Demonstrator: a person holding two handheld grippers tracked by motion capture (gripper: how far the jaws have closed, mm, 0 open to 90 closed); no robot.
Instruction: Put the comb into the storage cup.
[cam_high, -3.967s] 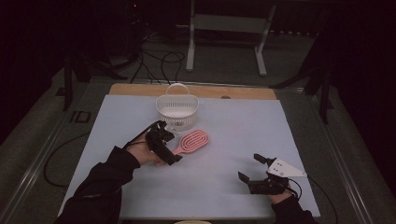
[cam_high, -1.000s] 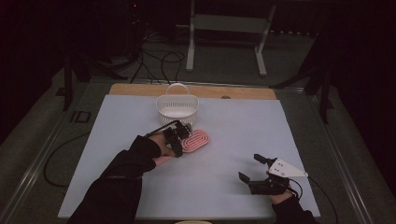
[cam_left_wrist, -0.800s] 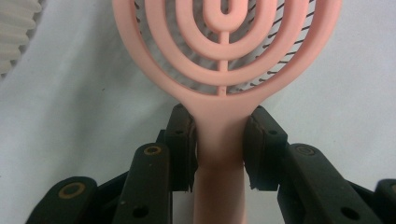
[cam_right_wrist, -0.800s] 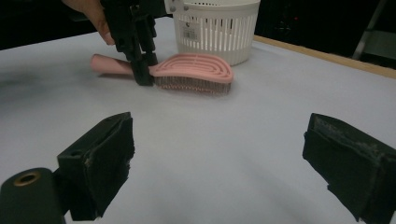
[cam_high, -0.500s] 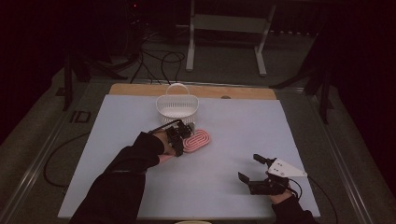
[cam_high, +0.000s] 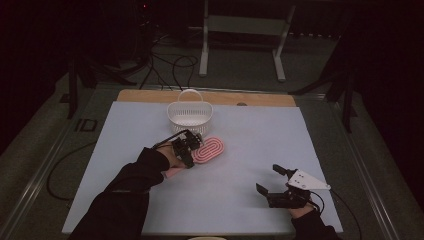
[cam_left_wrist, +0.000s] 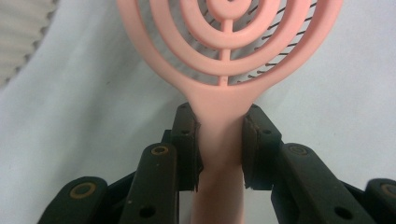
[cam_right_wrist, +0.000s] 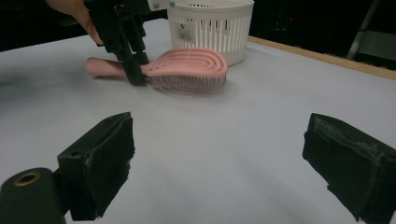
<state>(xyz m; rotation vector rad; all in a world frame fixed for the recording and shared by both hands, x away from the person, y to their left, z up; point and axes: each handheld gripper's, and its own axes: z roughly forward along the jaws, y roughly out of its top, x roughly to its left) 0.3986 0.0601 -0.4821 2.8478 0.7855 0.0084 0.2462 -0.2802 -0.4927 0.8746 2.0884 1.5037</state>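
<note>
Left gripper view: left gripper (cam_left_wrist: 219, 144) clamps the pink hairbrush (cam_left_wrist: 224, 70) handle (right gripper (cam_right_wrist: 219, 163) gapes, empty).

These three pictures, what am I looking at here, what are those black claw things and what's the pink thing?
A person sits at a white table holding a two-jaw gripper in each hand. One picture looks down from above; the other two come from cameras riding on each gripper. The left gripper is closed on the neck of a pink hairbrush, lying bristles down on the table. The right gripper rests open, holding nothing. A white slotted basket stands just beyond the brush.
</note>
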